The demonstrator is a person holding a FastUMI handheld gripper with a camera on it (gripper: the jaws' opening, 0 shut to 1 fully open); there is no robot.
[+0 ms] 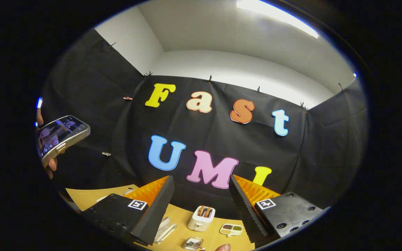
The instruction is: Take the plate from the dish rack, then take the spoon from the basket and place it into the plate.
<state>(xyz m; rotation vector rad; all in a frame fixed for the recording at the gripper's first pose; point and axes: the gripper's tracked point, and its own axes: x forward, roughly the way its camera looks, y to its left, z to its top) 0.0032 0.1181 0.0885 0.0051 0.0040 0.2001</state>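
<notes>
I'm holding the gripper (201, 200) high above the table (82, 197), fingers spread wide with nothing between them. My landmark is the toaster (201, 218), straight ahead between the fingers. Right of it sits a small divided dish (231, 229); nearer me than the toaster, a clear container (192, 243). A hand holds a phone (61, 136) well off to its left. Rack, plate and spoon: I can't pick them out. I'd judge the first step hasn't begun; next I tip down and find the rack.

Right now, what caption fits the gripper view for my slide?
Open gripper held high above a table with a toaster, beside a hand-held phone.
</notes>
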